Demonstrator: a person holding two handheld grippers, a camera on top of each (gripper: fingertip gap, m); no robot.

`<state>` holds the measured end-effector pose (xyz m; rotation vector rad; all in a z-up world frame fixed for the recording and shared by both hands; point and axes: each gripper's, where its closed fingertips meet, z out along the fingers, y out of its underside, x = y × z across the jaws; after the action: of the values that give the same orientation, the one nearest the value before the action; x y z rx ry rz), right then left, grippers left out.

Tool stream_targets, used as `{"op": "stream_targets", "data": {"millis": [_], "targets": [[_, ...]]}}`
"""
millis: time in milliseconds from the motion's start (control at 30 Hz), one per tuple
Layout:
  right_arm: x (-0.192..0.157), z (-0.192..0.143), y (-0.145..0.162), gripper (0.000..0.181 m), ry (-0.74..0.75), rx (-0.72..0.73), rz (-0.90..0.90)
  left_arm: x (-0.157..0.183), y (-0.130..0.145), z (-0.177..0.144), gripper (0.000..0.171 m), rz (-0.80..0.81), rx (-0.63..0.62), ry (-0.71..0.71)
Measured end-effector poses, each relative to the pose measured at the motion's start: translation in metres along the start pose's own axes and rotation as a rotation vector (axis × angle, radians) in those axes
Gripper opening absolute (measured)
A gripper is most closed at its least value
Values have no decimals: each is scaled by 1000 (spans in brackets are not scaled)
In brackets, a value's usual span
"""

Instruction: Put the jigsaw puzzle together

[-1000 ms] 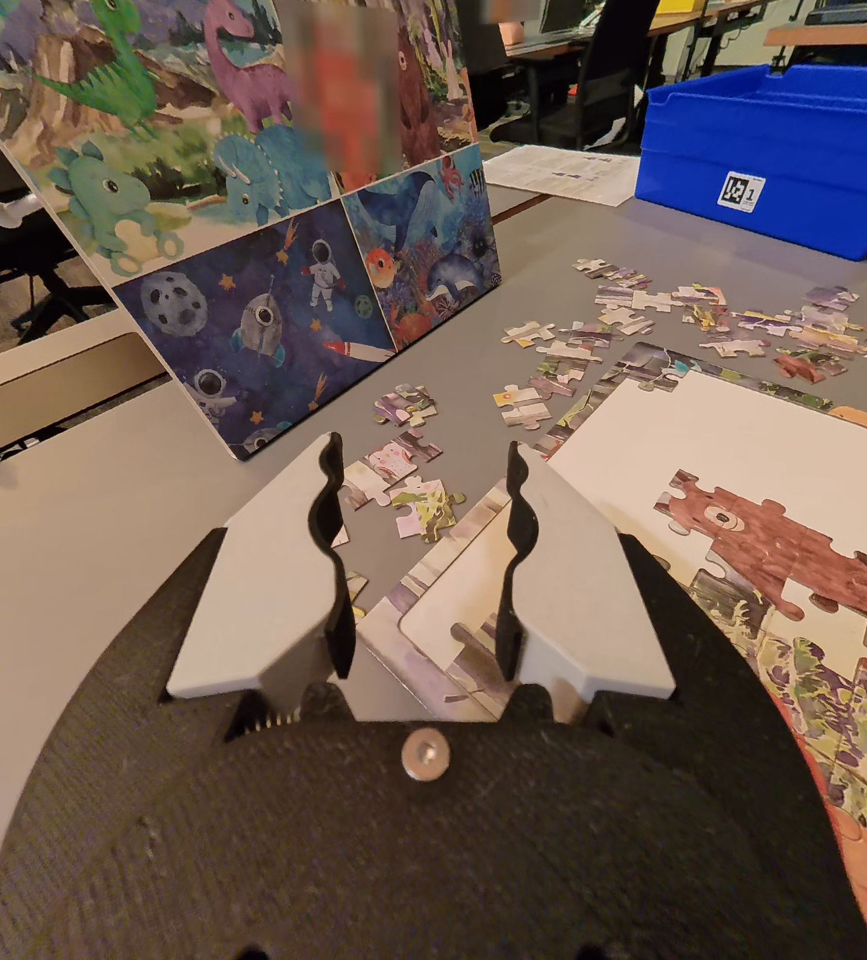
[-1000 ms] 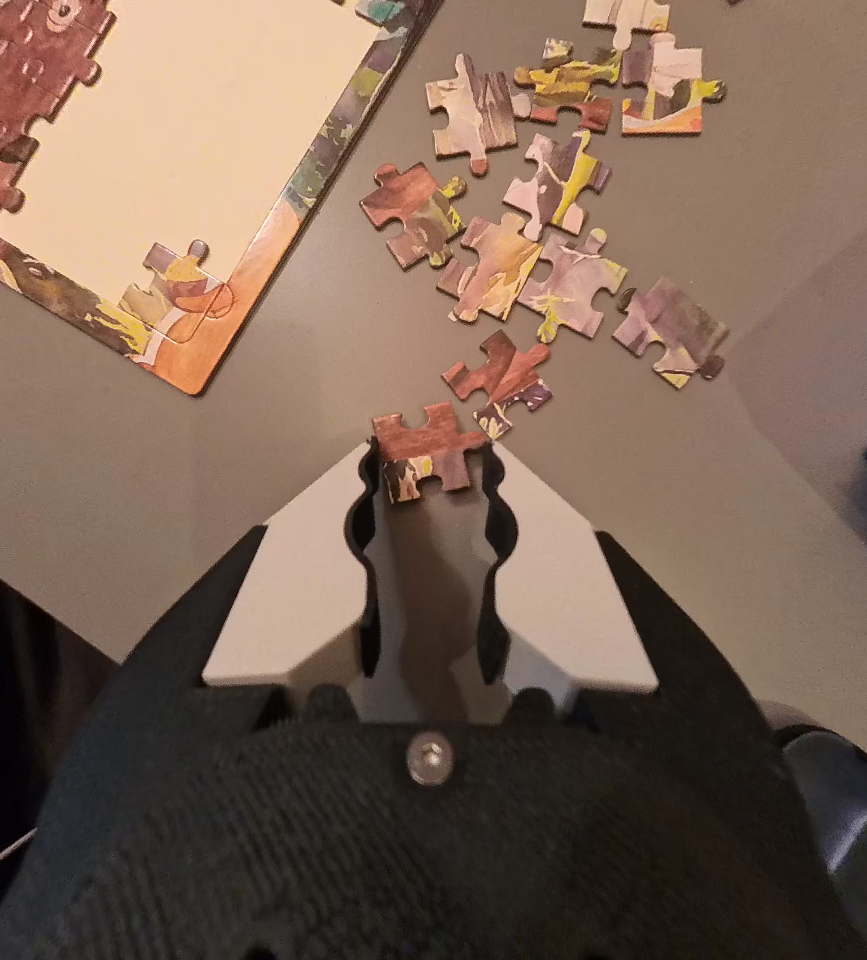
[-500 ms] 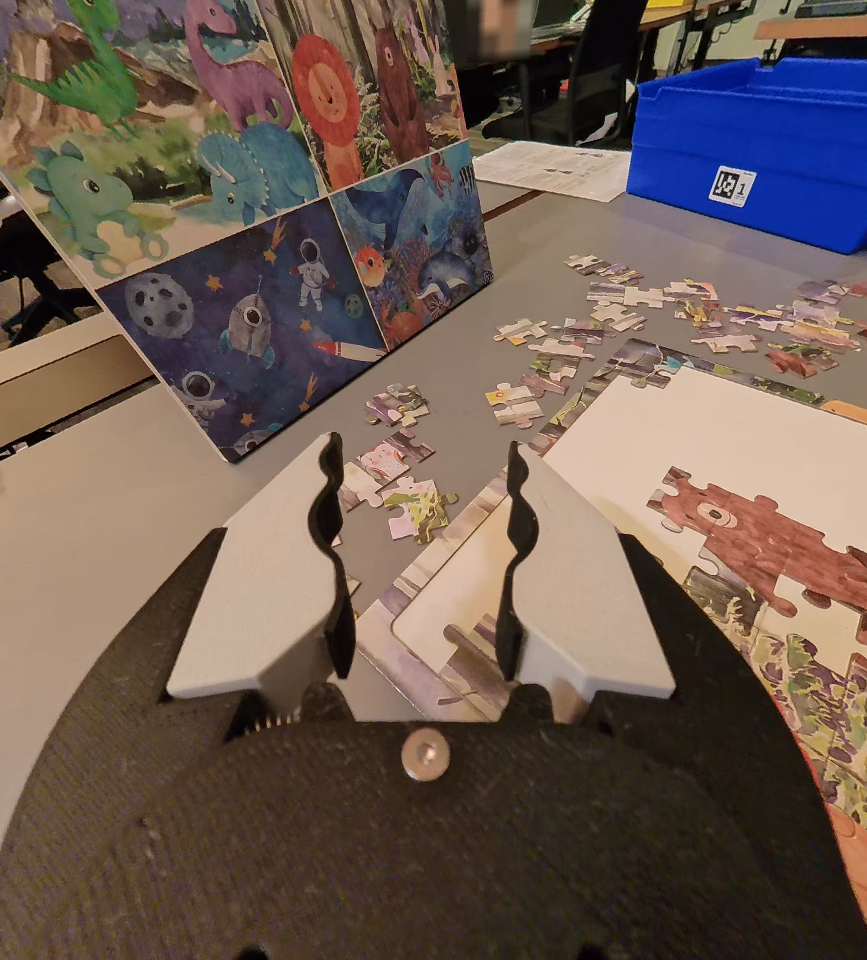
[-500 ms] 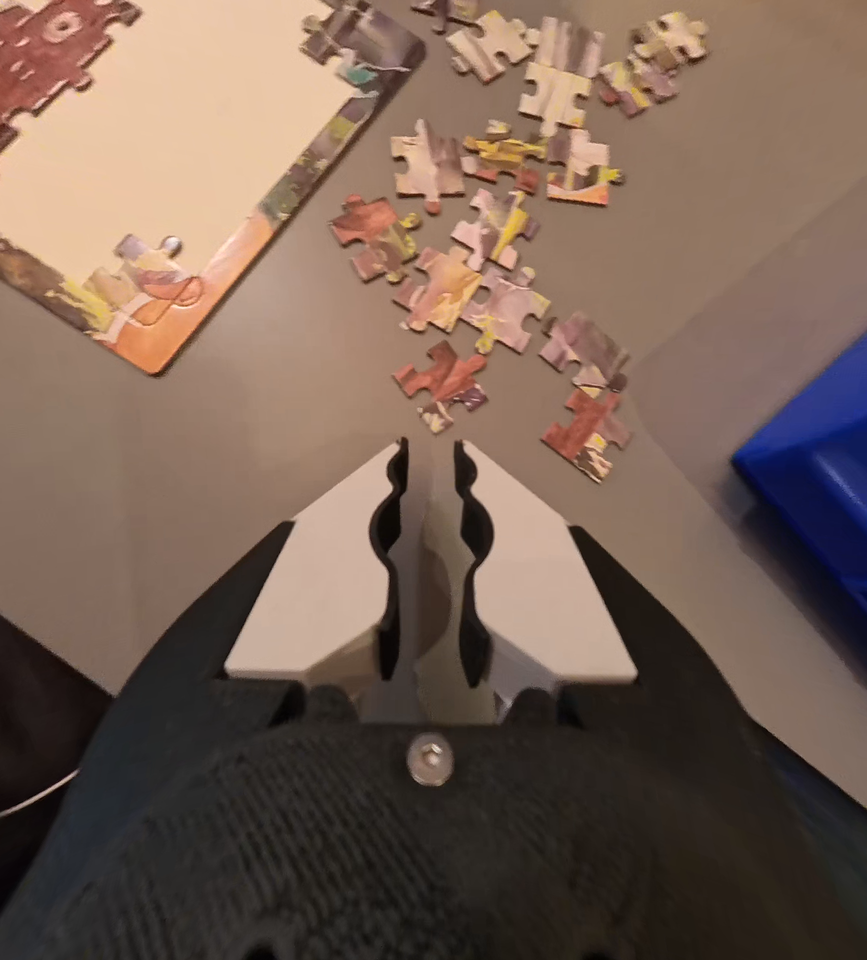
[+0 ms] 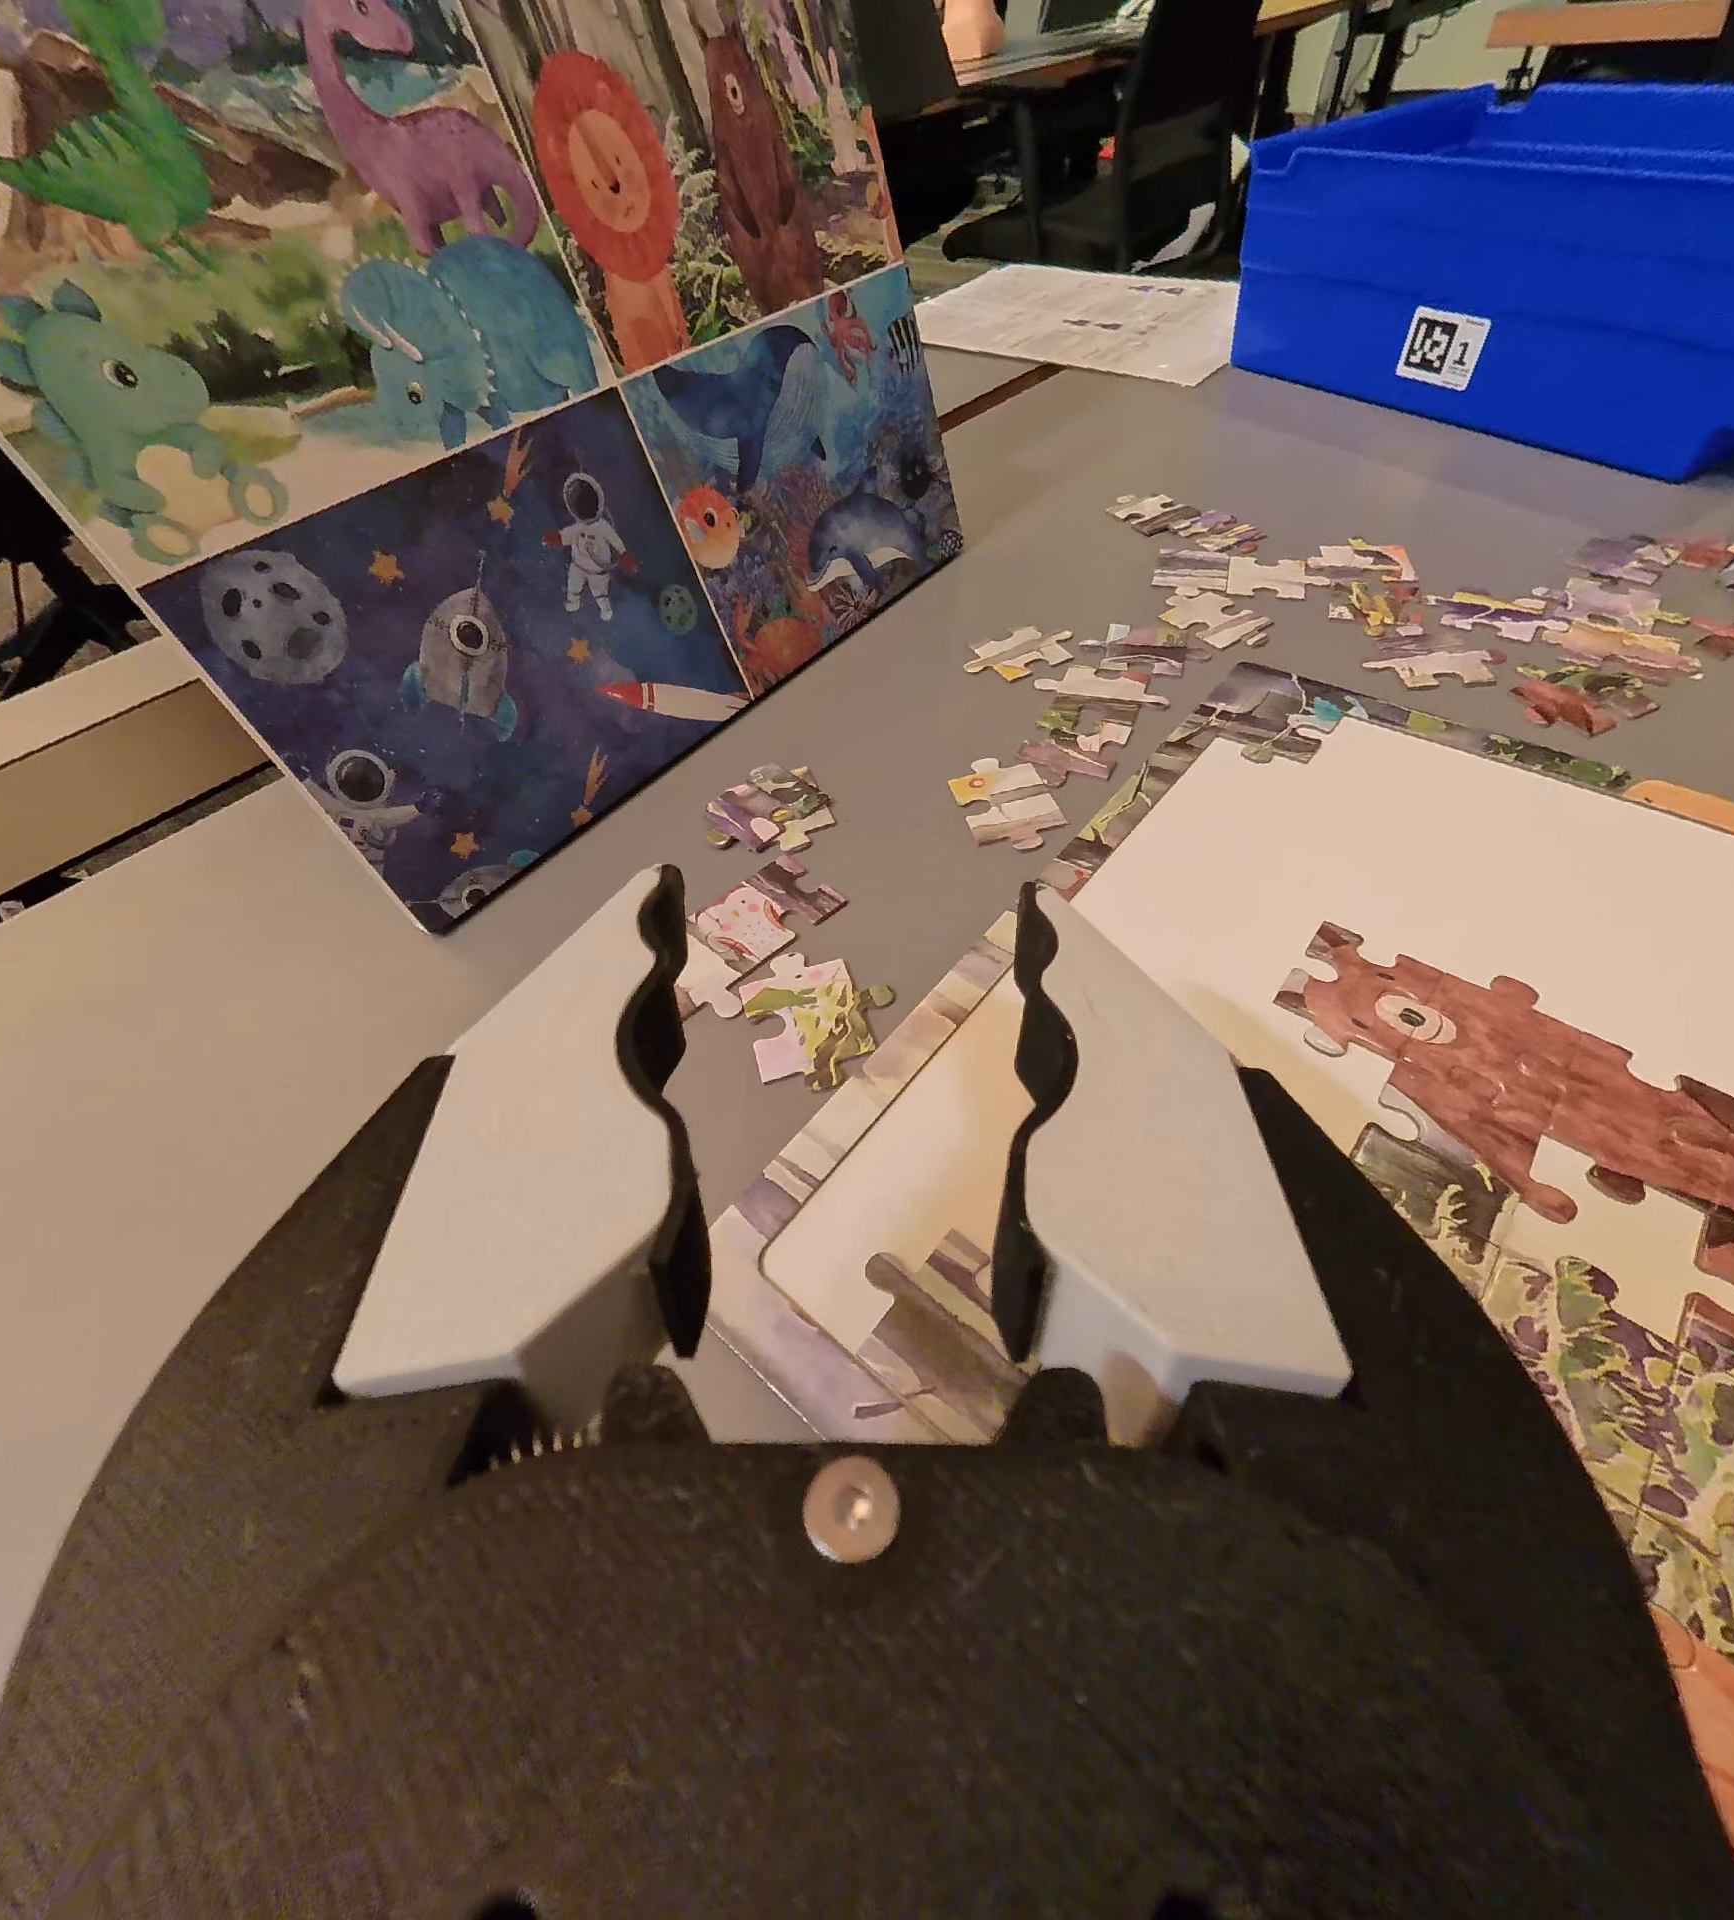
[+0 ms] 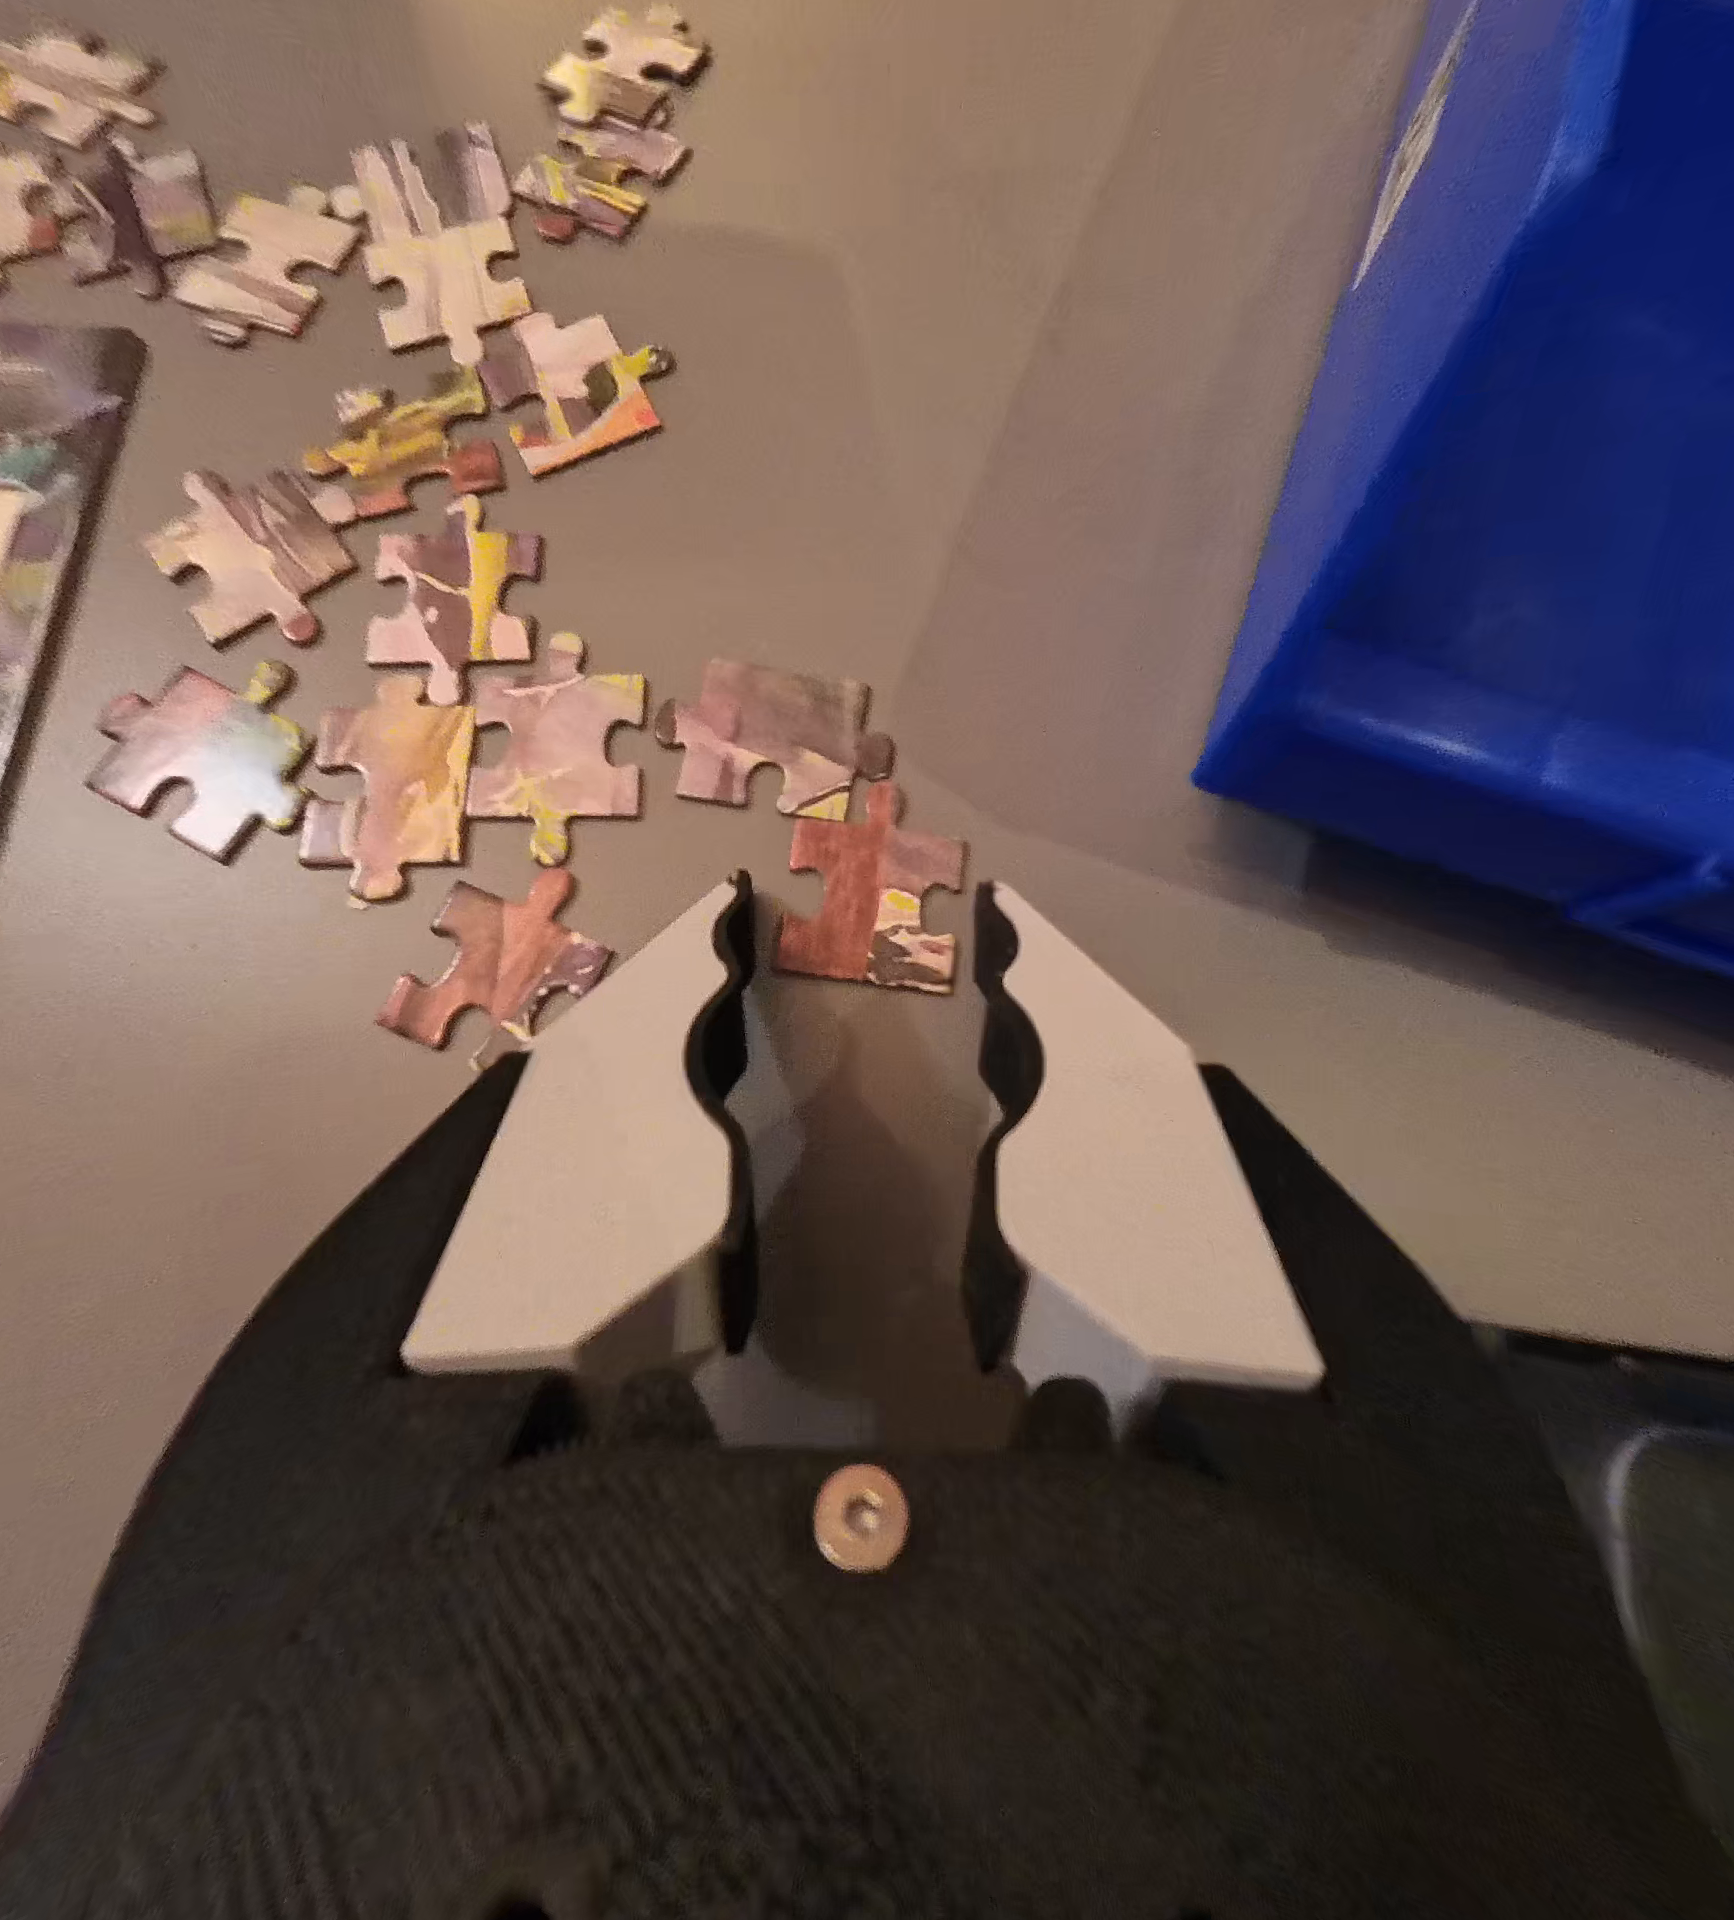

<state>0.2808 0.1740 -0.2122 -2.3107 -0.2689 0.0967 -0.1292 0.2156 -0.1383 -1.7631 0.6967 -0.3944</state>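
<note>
Lying flat on the grey worktop (image 5: 167,1122), the puzzle board (image 5: 1445,862) shows a cream middle, a printed border and a brown bear (image 5: 1590,1101) already fitted, with foliage pieces joined below it toward 5 o'clock in the left wrist view. The left tool (image 5: 847,904) sits above the board's near corner with its two fingers spread wide and nothing between them. Loose pieces (image 5: 801,997) lie just beyond its tips at 12 o'clock, and a longer scatter (image 5: 1465,623) runs along the board's far edge toward 2 o'clock. In the right wrist view, a reddish-brown piece (image 6: 868,904) lies on the worktop just past the tips of the right tool (image 6: 863,894), whose fingers stand apart, roughly the piece's width, without clamping it. Another brown piece (image 6: 494,961) lies at 10 o'clock from the tips, and more loose ones (image 6: 427,540) fan out toward 11 o'clock. A blue bin (image 6: 1569,520) stands at 2 o'clock. A picture box (image 5: 447,436) with dinosaurs, a lion and space scenes leans at 11 o'clock in the left wrist view.
</note>
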Motion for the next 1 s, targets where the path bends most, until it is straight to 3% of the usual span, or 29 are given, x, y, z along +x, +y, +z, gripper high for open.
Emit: {"op": "stream_targets", "data": {"millis": [100,367,500,633,800,900,1000], "targets": [[1,-3,3,24,-27,-12,6,0,1,1,62,-1,-5,2],[-4,-18,6,24,-90,-30,20,-2,3,1,61,-4,-7,-6],[-35,-40,-6,24,-161,8,-12,-3,3,0,61,-25,2,-2],[-73,-46,3,23,-190,4,-103,-1,3,1,61,-25,3,3],[-78,-53,8,23,-185,35,-99,6,1,1,61,0,2,17],[-71,-65,7,23,-221,120,-20,32,-19,-1,60,1,55,74],[-60,-75,6,23,-243,213,61,103,-46,9,55,40,76,290]]}}
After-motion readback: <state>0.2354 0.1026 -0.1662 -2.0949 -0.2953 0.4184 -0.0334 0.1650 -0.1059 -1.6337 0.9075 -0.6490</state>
